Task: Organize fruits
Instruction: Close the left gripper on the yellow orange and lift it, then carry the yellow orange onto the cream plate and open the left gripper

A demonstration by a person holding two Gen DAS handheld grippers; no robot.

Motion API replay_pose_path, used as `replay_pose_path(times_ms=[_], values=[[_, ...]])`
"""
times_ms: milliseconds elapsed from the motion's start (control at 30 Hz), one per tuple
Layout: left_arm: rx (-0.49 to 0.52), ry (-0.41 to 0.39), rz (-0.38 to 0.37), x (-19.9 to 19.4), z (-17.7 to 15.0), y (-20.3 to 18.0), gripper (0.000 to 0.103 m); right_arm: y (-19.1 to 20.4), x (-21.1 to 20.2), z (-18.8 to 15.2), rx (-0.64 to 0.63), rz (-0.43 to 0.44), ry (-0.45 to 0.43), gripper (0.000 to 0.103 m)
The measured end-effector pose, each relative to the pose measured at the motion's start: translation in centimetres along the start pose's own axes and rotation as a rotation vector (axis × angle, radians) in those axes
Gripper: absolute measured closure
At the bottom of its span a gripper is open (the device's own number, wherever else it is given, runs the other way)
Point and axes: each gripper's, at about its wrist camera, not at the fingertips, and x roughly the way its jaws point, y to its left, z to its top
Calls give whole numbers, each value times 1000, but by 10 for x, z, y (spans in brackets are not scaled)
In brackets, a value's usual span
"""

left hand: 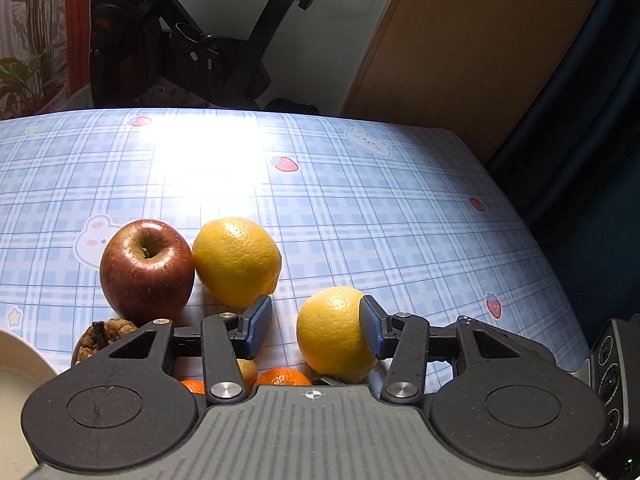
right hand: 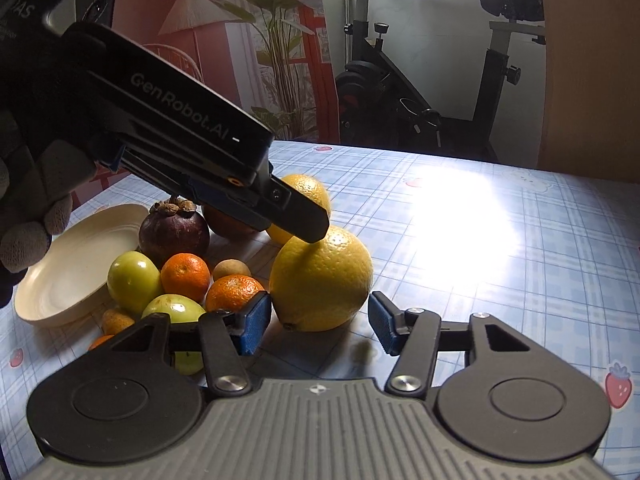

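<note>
While your left gripper [left hand: 316, 326] touches the near lemon [left hand: 334, 334] with one finger only, your right fingers [right hand: 256, 326] stand open, straddling it without contact.

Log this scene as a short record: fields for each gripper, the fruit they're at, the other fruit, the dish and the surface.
Left gripper: open, one pad touching the yellow citrus
Right gripper: open, same citrus between its pads
Pile: mangosteen, tangerines, green fruits
Behind: red apple beside second citrus
Dish: cream dish, empty, next to the pile
Surface: checked tablecloth
</note>
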Motion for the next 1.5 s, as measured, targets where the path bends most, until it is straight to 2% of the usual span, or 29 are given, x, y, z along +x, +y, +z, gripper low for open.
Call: replay_pose_path(times_ms=[467, 533, 633, 867, 1067, 1233, 1500], values=[[-13, 25, -70, 19, 1, -8, 52, -4, 5, 2, 54, -13, 10, 45], [-17, 28, -96, 20, 1, -9, 59, -4, 2, 1, 57, -21, 1, 45], [-11, 20, -115, 15, 3, -14, 60, -1, -6, 1, 58, -30, -32, 45], [-25, 8, -141, -14, -1, -1, 60, 23, -13, 17, 14, -27, -5, 45], [-39, -12, -126, -57, -6, 34, 60, 68, -1, 39, -43, 26, 18, 45], [-69, -35, -81, -94, -11, 78, 60, 110, 20, 53, -108, 77, 39, 45], [-169, -51, 3, -125, -29, 158, 60, 184, 83, 64, -175, 171, 118, 45]])
